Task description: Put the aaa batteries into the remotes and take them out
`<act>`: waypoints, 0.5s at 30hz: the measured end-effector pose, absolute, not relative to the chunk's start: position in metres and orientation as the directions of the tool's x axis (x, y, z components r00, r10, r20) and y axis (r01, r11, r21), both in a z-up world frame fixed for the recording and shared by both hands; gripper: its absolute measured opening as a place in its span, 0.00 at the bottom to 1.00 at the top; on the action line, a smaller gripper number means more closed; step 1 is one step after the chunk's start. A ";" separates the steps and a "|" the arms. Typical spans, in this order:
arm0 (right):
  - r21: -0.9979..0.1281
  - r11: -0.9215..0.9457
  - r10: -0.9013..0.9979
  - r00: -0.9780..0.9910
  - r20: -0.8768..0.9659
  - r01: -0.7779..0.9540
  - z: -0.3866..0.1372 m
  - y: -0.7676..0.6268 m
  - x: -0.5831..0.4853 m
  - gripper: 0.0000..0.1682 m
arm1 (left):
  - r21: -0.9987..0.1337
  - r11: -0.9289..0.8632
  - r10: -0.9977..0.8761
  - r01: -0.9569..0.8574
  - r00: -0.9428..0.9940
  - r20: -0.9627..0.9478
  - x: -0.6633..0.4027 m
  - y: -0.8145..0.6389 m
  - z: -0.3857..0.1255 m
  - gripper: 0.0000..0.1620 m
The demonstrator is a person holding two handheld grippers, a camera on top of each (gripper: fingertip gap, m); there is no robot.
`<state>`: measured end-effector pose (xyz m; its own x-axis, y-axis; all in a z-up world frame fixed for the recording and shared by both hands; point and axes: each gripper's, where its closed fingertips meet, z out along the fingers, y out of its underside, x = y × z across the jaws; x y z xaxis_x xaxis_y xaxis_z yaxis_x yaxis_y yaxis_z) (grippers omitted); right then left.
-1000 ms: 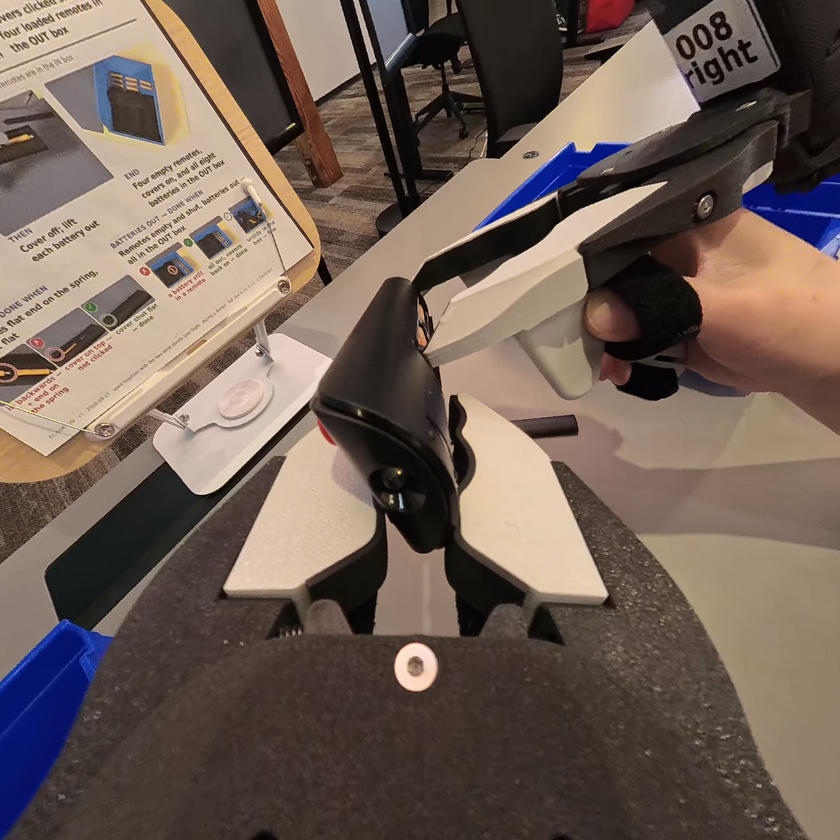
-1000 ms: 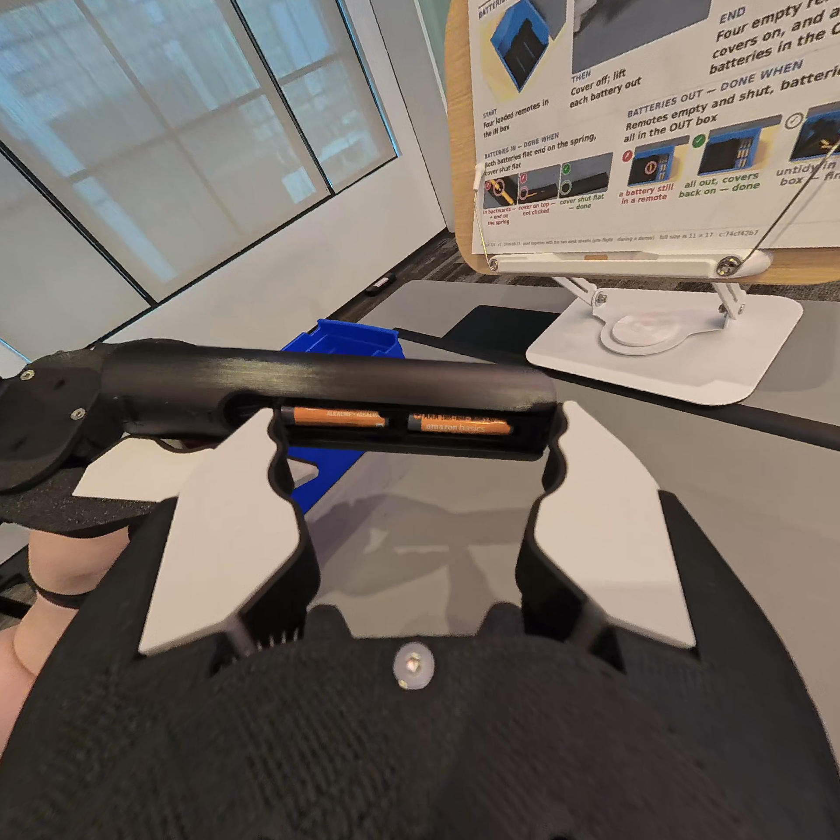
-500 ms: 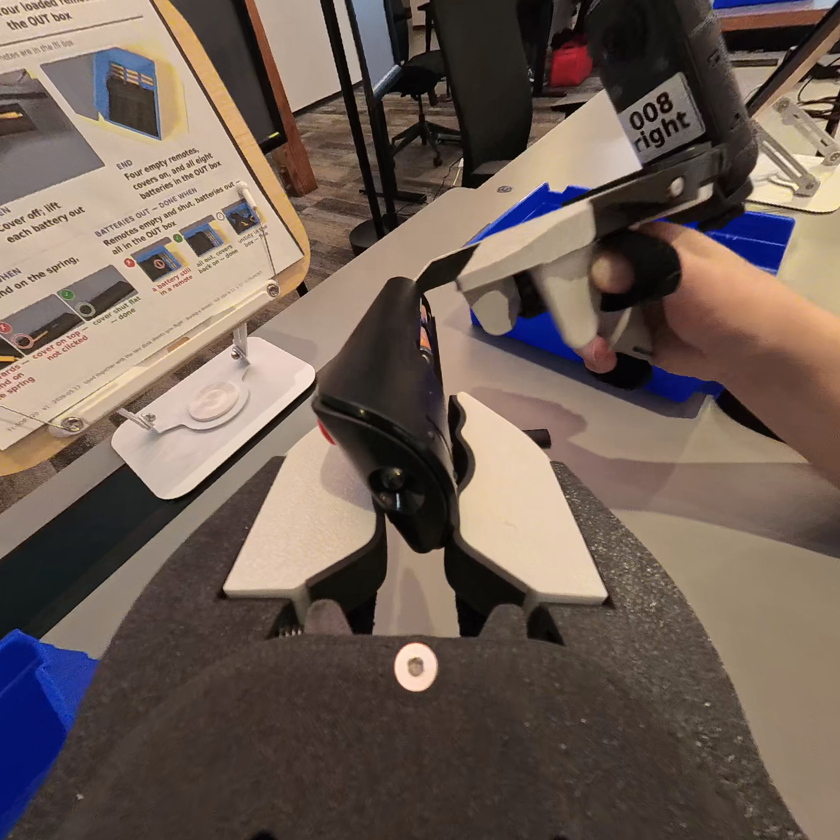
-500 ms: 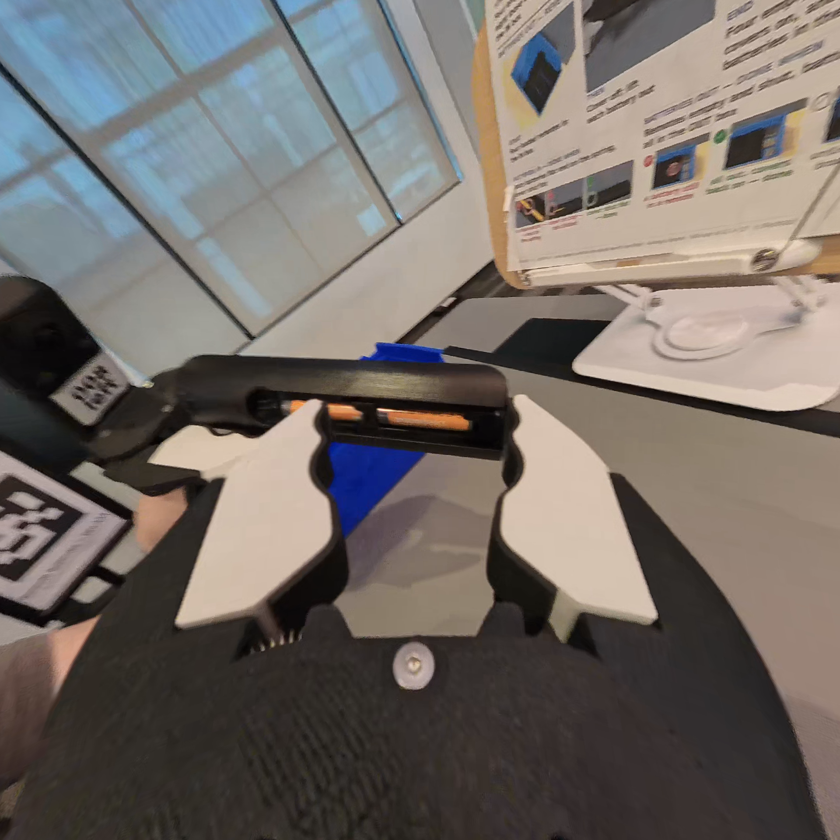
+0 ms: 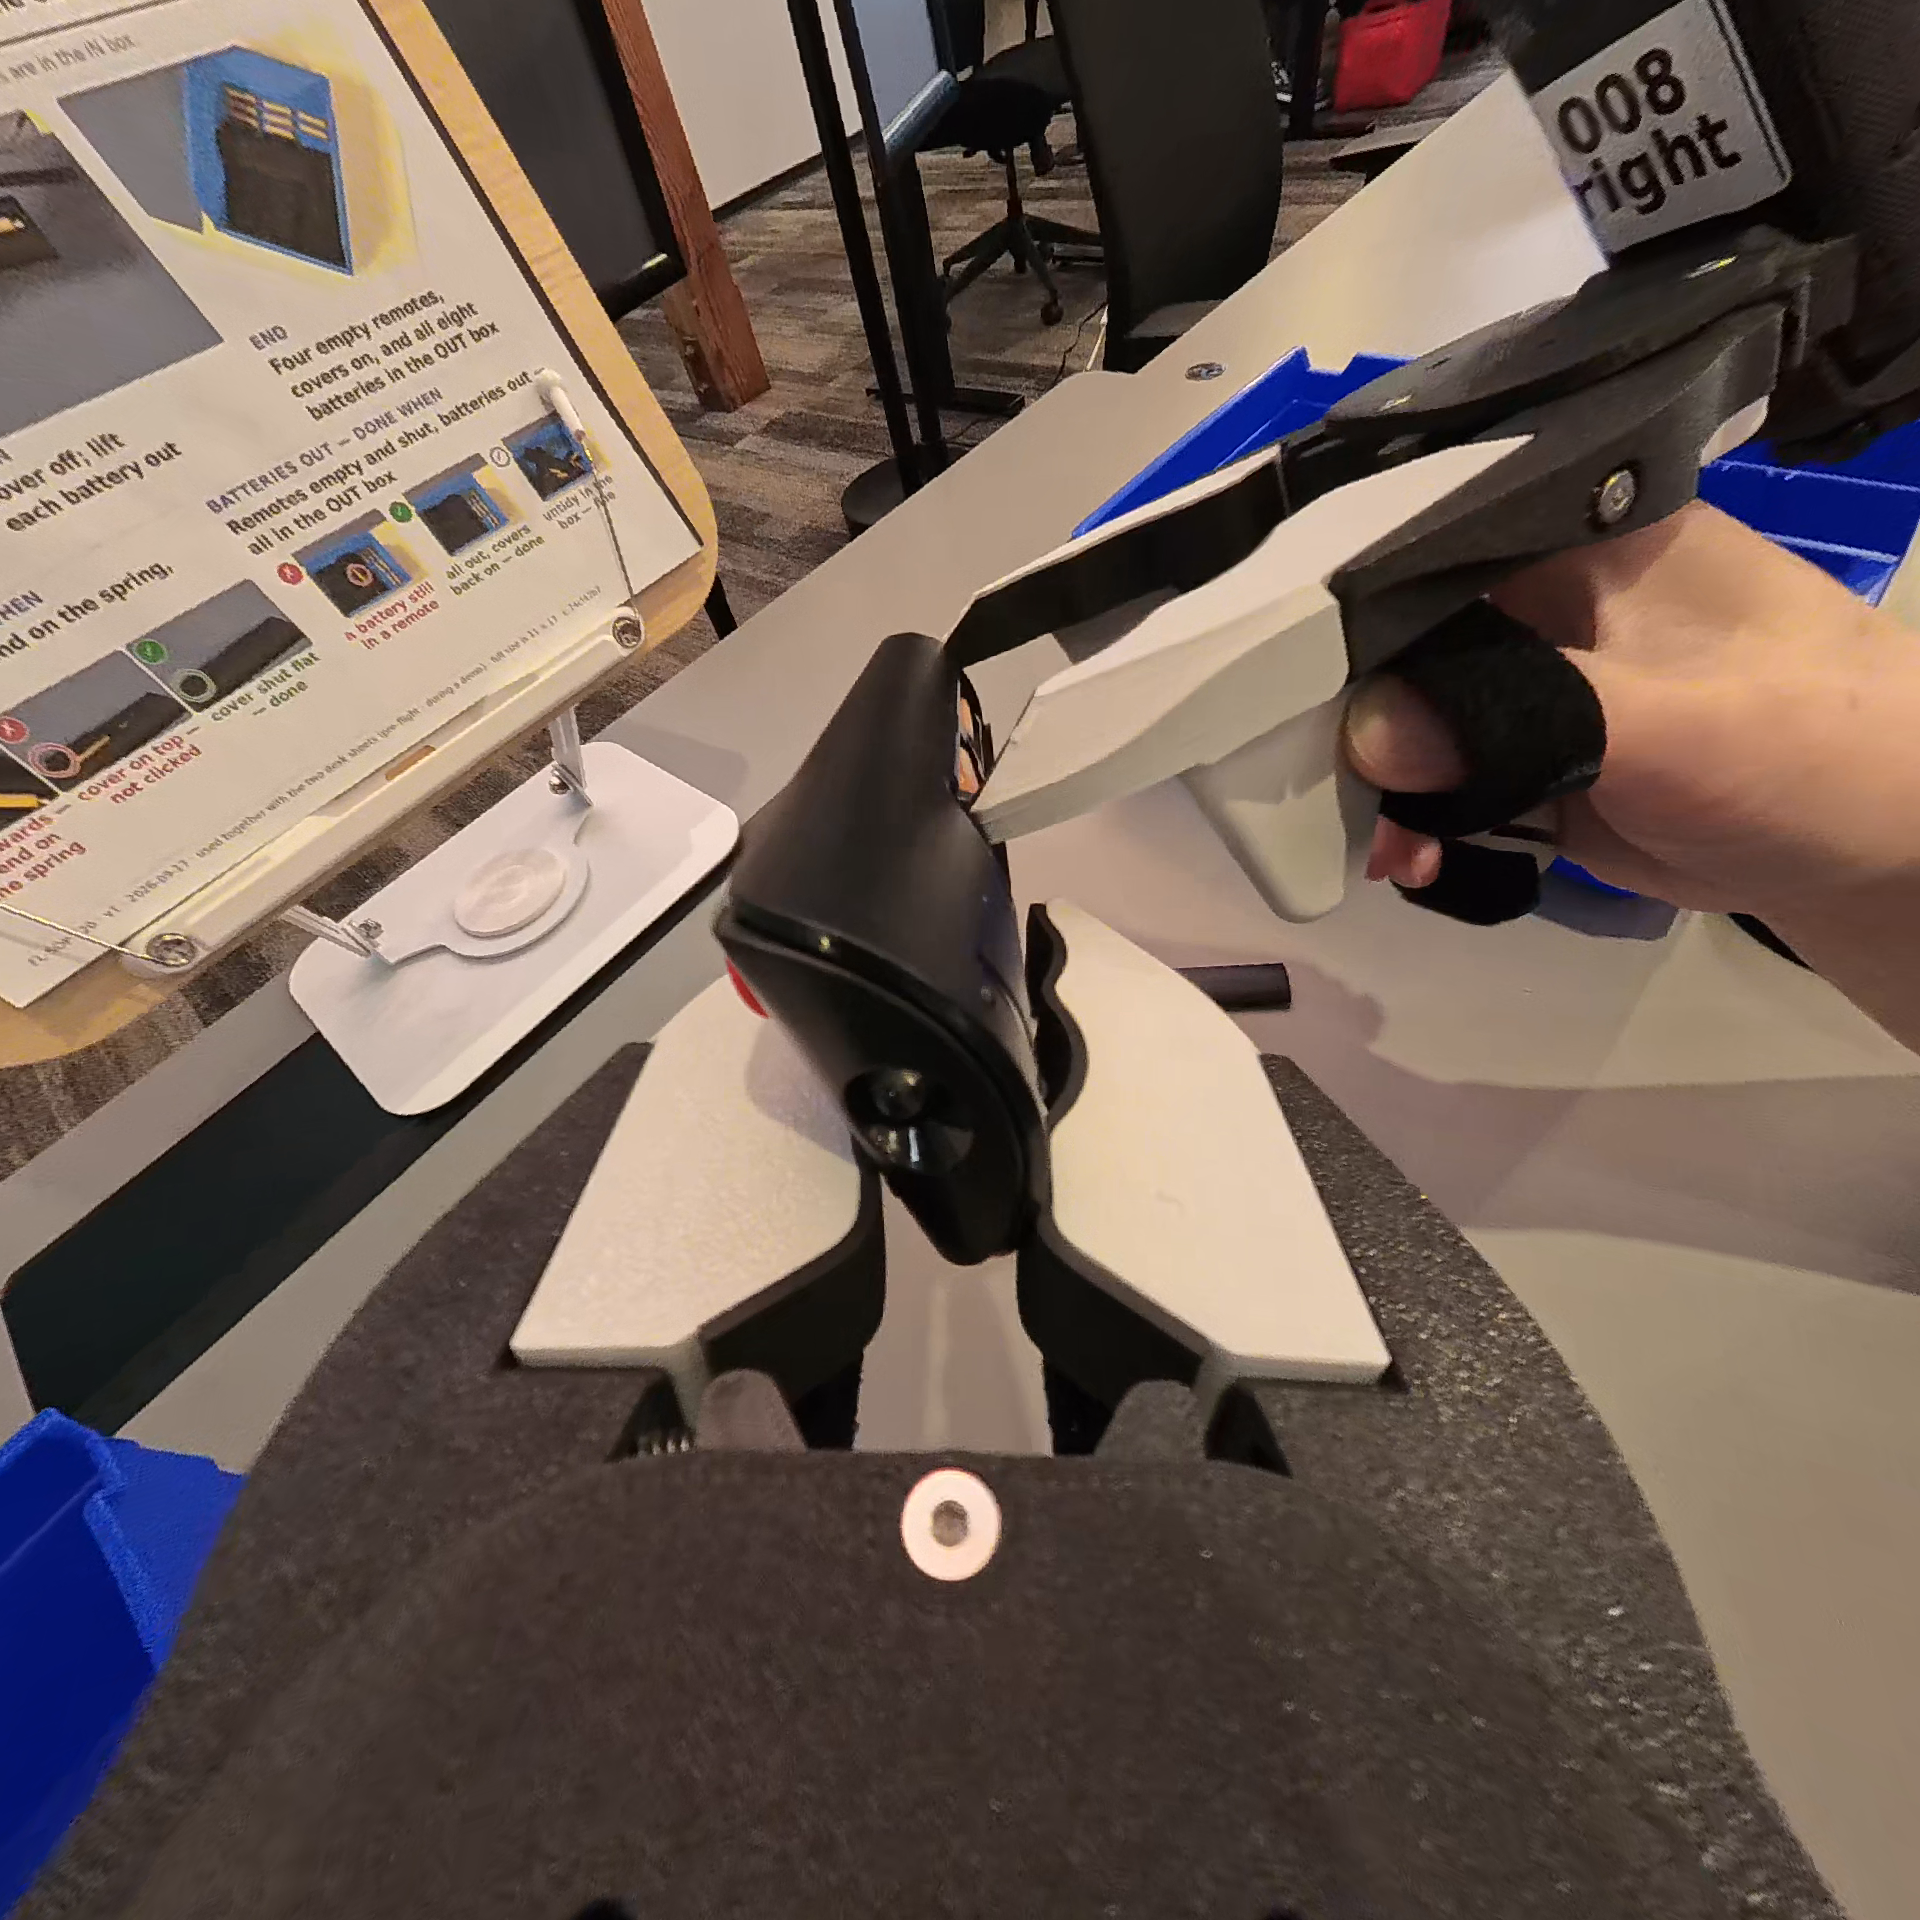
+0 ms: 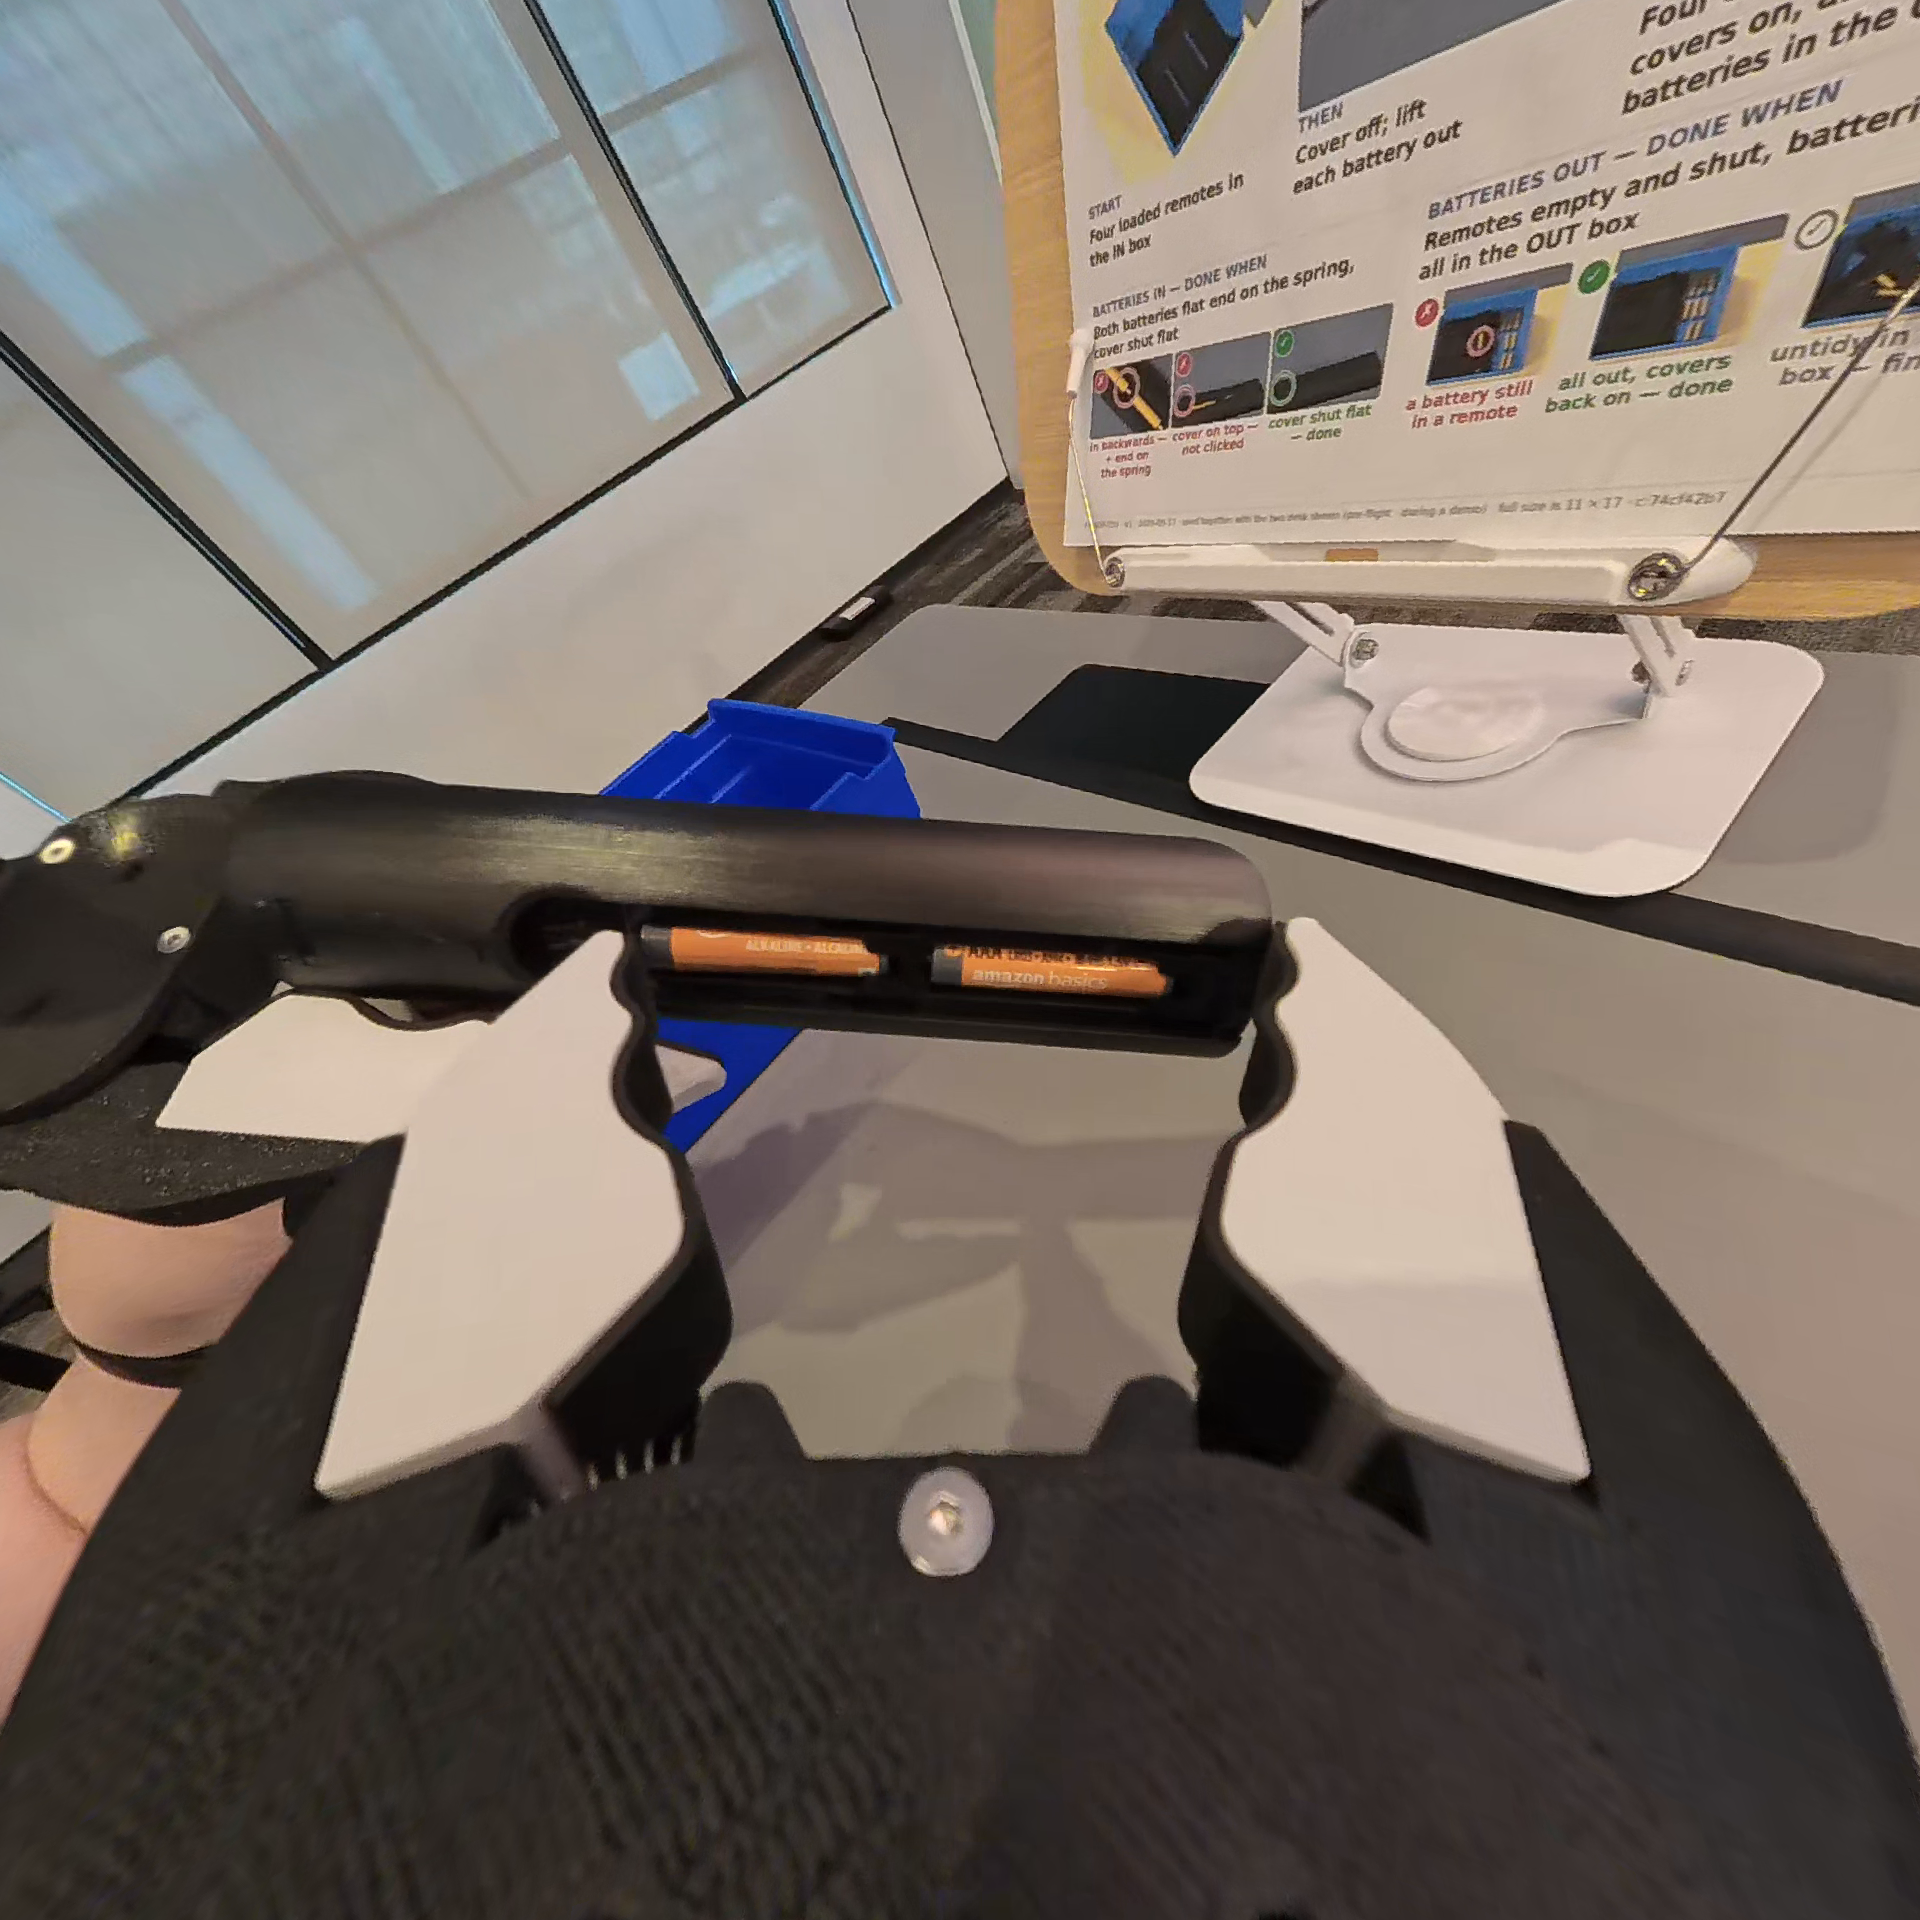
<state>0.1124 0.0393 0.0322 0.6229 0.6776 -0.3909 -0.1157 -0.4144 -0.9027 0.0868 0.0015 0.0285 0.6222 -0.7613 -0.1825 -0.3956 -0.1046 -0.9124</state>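
Observation:
My left gripper (image 5: 914, 997) is shut on the near end of a black remote (image 5: 883, 862) and holds it tilted above the grey table (image 5: 1558, 1299). In the right wrist view the remote (image 6: 727, 862) lies crosswise with its battery bay open. Two orange AAA batteries (image 6: 769, 951) (image 6: 1049, 971) sit end to end in the bay. My right gripper (image 6: 951, 997) is open wide, with a fingertip at each end of the bay. It also shows in the left wrist view (image 5: 987, 727), held by a hand and touching the remote's far end.
An instruction sheet on a wooden board stands on a white base (image 5: 499, 914) at the left. Blue bins sit at the back right (image 5: 1818, 499) and at the near left (image 5: 73, 1558). A small black piece (image 5: 1242, 982) lies on the table behind the remote.
Half a second ago the right gripper was tilted up and drawn back from the remote. It is now back low with its fingertips at the battery bay. The left gripper still holds the remote.

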 end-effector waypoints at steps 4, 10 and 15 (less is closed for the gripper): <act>-0.908 -0.410 0.668 0.648 -0.366 -0.091 0.031 0.040 0.115 0.66 | -0.927 -0.149 -0.775 -0.344 0.623 -0.107 0.090 0.001 0.026 0.16; -0.879 -0.474 0.651 0.652 -0.389 -0.052 0.014 0.046 0.119 0.66 | -0.922 -0.220 -0.779 -0.318 0.626 -0.030 0.094 0.007 0.011 0.16; -0.864 -0.502 0.650 0.638 -0.413 -0.048 0.007 0.049 0.117 0.65 | -0.912 -0.239 -0.779 -0.332 0.627 -0.024 0.092 0.010 0.005 0.16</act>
<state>0.1175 0.0488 0.0065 0.6376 0.6502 -0.4131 -0.0482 -0.5015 -0.8638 0.0922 0.0097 0.0049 0.6269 -0.7788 -0.0241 -0.3324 -0.2393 -0.9123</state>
